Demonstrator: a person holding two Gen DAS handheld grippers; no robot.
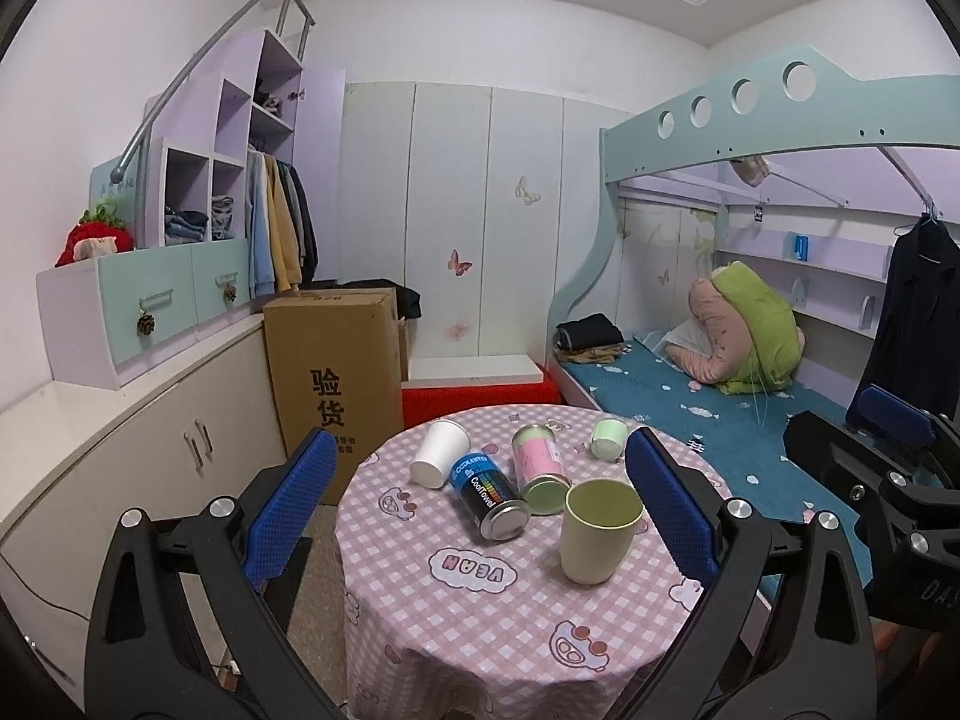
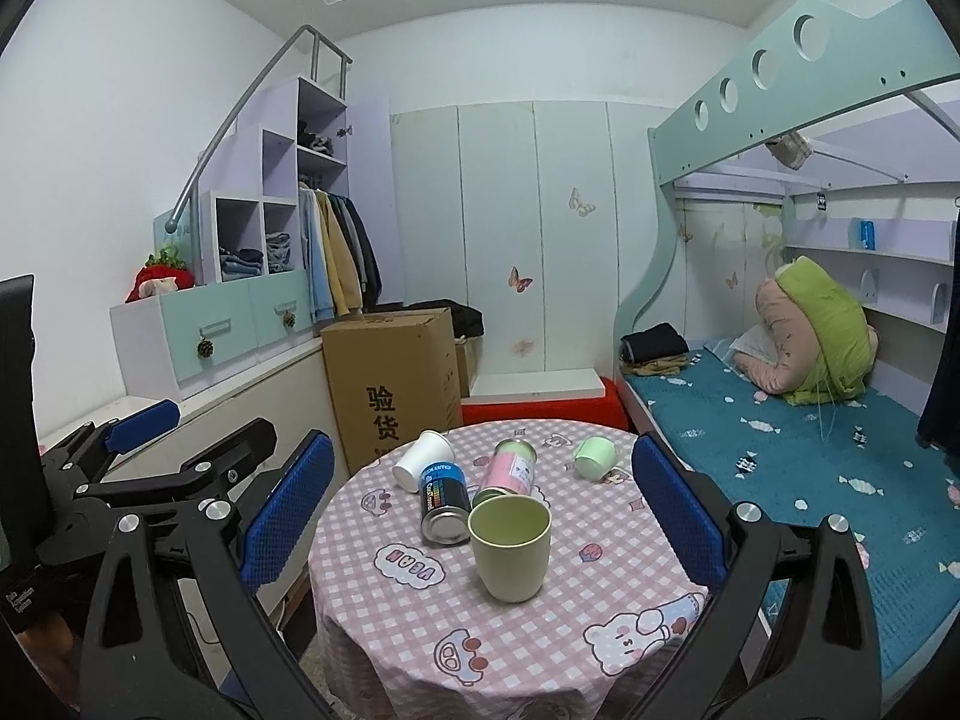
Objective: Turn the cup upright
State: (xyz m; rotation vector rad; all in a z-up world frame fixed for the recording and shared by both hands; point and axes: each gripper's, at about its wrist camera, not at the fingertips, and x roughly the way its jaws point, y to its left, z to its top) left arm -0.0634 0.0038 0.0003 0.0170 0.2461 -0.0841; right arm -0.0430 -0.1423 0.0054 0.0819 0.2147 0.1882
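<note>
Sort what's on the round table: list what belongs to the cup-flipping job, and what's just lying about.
Job:
- white paper cup, on its side
- mint cup, on its side
- pale green cup, already upright

Lying about:
- blue can, on its side
- pink can, on its side

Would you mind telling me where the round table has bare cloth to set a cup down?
Bare cloth lies along the near edge of the table, in front of the upright yellow-green cup. The far half is crowded: white paper cup, blue can, pink can, mint cup.
</note>
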